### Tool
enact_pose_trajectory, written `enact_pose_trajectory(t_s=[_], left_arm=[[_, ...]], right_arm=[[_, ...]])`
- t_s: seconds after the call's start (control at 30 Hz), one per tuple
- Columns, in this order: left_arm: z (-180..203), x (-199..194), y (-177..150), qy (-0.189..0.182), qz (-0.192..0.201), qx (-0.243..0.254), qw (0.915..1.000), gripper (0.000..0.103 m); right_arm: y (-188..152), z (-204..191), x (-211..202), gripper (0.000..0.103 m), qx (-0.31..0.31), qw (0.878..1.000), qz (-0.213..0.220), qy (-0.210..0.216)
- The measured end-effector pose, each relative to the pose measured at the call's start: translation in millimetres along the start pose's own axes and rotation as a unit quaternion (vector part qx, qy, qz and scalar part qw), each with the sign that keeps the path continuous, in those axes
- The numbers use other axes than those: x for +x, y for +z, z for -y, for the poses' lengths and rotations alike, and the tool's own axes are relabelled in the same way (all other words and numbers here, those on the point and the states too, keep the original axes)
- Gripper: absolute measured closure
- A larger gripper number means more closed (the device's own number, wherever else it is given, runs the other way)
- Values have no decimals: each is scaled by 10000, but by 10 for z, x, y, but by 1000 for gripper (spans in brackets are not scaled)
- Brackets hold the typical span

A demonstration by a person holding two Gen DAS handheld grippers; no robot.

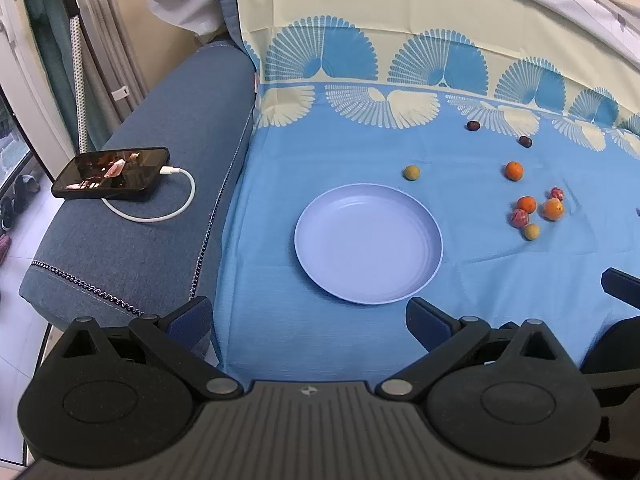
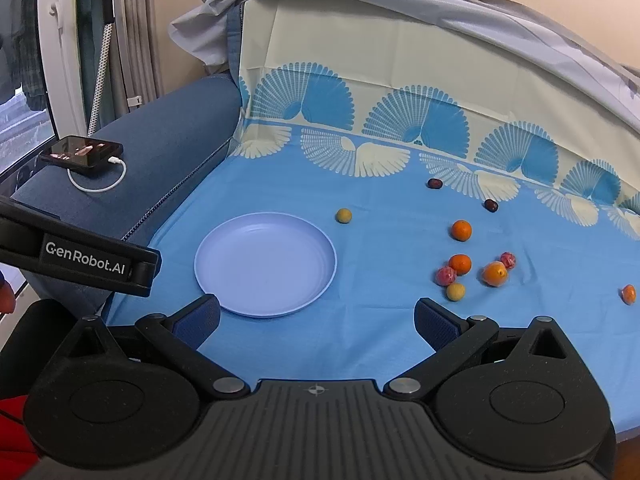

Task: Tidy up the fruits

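A home living room: cloth-draped sofa (image 1: pixel 168 184), charging phone (image 1: pixel 112 174), shoes (image 1: pixel 20 196) by door.

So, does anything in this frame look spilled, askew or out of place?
The fruits lie scattered loose on the blue cloth, none on the empty plate. A charging phone sits on the sofa arm. Nothing looks damaged.

- A black phone (image 1: pixel 111 173) is lying flat on the blue sofa arm (image 1: pixel 160 184), well left of the claw, its screen glowing.
- A white charging cable (image 1: pixel 160 212) is plugging into the phone and looping beside it.
- A grey sheet (image 2: pixel 400 4) is draping over the backrest, far ahead of the claw.
- Curtains (image 2: pixel 136 28) are hanging far left.
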State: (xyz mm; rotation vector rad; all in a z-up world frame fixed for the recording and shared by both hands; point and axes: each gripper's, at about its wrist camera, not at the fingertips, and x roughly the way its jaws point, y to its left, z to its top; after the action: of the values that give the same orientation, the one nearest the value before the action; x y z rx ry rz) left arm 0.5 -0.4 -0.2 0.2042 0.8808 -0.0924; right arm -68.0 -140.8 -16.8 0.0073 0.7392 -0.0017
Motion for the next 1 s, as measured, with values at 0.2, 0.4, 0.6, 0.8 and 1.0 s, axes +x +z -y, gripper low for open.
enact_pose_trajectory(t_s=[0.2, 0.4, 0.6, 0.8, 1.0], left_arm=[[3, -16, 3, 84, 45, 25, 10000, 0], [26, -87, 24, 220, 186, 122, 9995, 0], [35, -57, 9, 124, 22, 107, 9999, 0], [29, -47, -17, 86, 8, 73, 9999, 0], [29, -36, -19, 114, 16, 85, 9999, 0]], right_arm=[[9, 5, -20, 0, 38, 10000, 53, -43], [1, -3, -92, 0, 52, 9998, 188, -3], [13, 24, -92, 0, 87, 9998, 193, 0], [0, 27, -82, 0, 115, 9998, 147, 36], [6, 23, -56, 0, 126, 9999, 92, 59]])
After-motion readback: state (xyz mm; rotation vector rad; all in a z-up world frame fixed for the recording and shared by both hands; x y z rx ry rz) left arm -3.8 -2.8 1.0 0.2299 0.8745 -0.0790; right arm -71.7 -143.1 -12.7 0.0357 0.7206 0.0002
